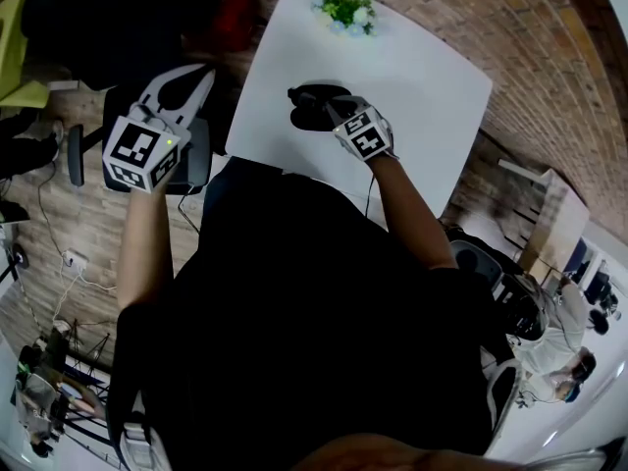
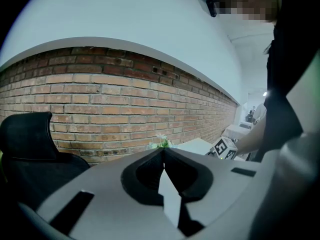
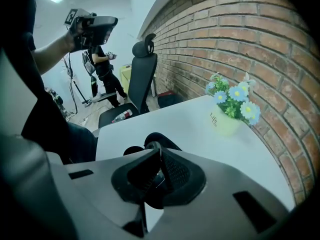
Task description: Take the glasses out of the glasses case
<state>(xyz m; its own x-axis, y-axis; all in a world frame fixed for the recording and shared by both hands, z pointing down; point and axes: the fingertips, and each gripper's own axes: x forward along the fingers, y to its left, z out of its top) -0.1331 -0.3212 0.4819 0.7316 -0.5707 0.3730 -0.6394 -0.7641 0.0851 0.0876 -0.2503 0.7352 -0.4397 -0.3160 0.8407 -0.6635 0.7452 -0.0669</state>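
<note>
The right gripper [image 1: 332, 109] [image 3: 159, 151] was clenched, with its tips touching each other. It was down on the white tabletop [image 1: 412, 77] [image 3: 190, 129], right at the black case [image 1: 312, 101] [image 3: 161, 138]. The case lay near the middle of the tabletop. A dark thing with a small shiny spot showed under the tips. I could not tell if that was the glasses, or if the tips pinched anything thin.

The left gripper [image 1: 191, 78] [image 2: 163, 150] was clenched too, with nothing in it. It was held up in the air, off to the left of the tabletop and well away from the case.

A pot of flowers [image 1: 346, 8] [image 3: 231, 104] stood at the far edge, by the brick wall [image 3: 240, 39]. A black chair [image 3: 142, 69] stood past the tabletop.
</note>
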